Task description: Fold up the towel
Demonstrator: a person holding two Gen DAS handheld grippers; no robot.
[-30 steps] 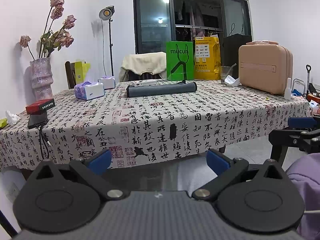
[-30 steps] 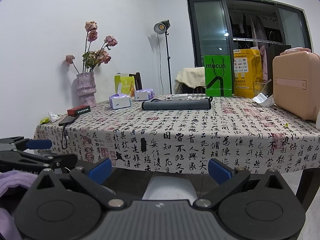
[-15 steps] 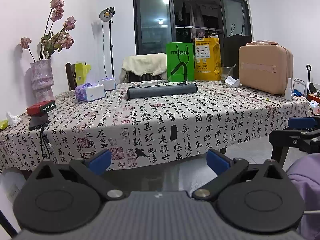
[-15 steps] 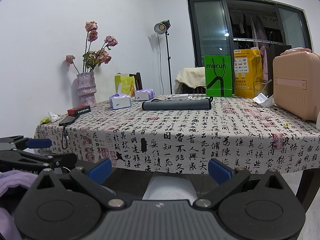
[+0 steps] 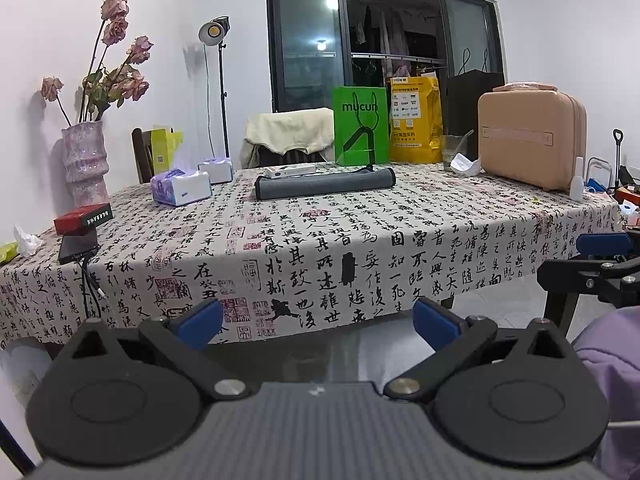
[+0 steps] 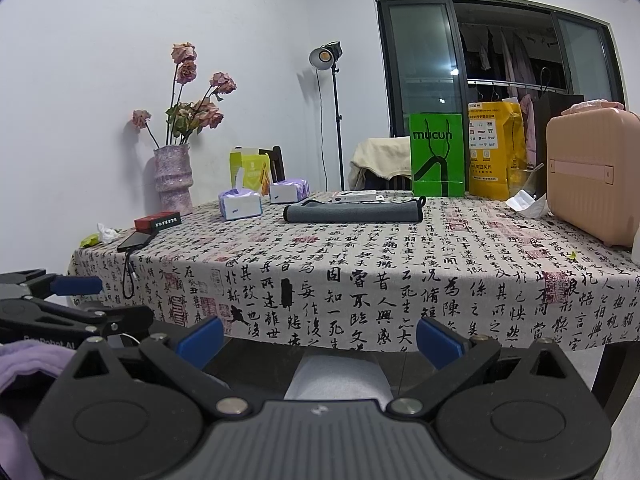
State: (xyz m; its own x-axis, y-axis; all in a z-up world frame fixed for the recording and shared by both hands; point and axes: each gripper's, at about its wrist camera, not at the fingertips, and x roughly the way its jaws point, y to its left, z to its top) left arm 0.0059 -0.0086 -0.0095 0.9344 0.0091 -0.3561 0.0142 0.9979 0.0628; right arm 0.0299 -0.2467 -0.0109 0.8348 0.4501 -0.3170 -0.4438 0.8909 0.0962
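Observation:
A dark grey towel [image 5: 325,187], folded into a long narrow strip, lies on the far middle of the table; it also shows in the right wrist view [image 6: 353,213]. My left gripper [image 5: 318,322] is open and empty, held low in front of the table's near edge. My right gripper [image 6: 319,340] is open and empty at the same height, to the right of the left one. Both are well short of the towel.
The table [image 5: 360,240] has a calligraphy cloth. On it stand a vase [image 5: 85,162], tissue packs [image 5: 181,187], a red box [image 5: 83,218], a phone with cable [image 5: 78,243], a green bag [image 5: 362,126], a yellow bag [image 5: 416,120] and a pink case [image 5: 532,144]. A purple sleeve [image 5: 608,380] is at the right.

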